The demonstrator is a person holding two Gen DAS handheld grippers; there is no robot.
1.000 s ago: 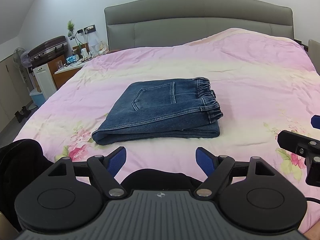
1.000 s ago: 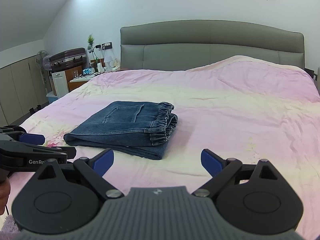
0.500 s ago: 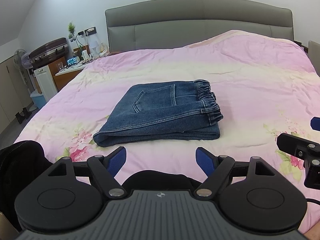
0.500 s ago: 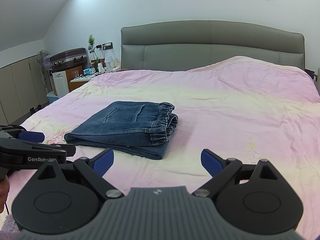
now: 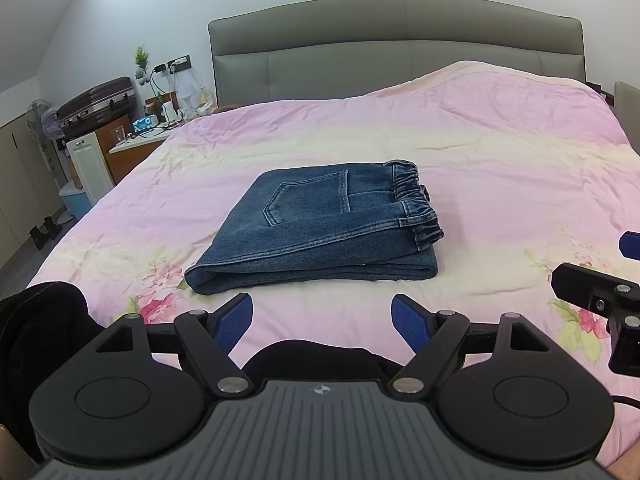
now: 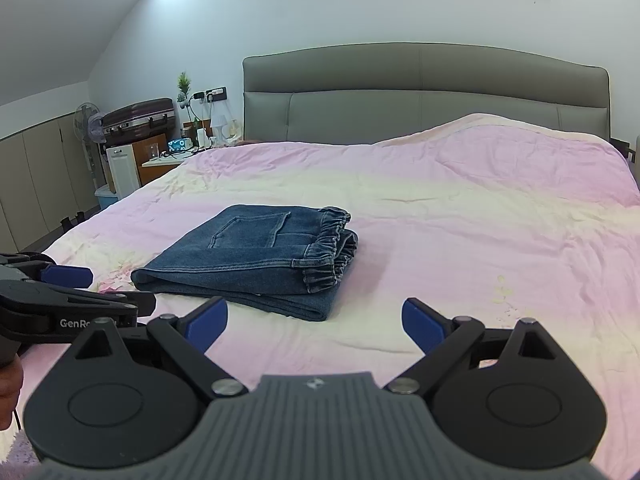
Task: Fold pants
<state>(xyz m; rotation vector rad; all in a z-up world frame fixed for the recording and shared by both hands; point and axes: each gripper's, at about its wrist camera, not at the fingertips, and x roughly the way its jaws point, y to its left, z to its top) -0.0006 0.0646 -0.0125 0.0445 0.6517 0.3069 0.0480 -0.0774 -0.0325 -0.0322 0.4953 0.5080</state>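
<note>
Already folded: jeans (image 5: 320, 232) at twelve o'clock on bed (image 5: 500, 168); left gripper (image 5: 322, 318), right gripper (image 6: 316, 322) spread apart, empty; probably finished, withdraw.

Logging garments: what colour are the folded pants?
Dark blue denim pants, clearest in the left wrist view.

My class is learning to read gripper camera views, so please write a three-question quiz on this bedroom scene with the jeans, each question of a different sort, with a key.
1. True or false: the left gripper is shut on the folded jeans.
2. Multiple choice: the jeans rest on A) the nightstand, B) the pink bedspread, C) the floor.
3. Fill in: in the right wrist view, the elastic waistband lies at the jeans' ____ end, left or right.

Key: 1 false: both the left gripper and the right gripper are open and short of the jeans. 2 B. 3 right.
</note>
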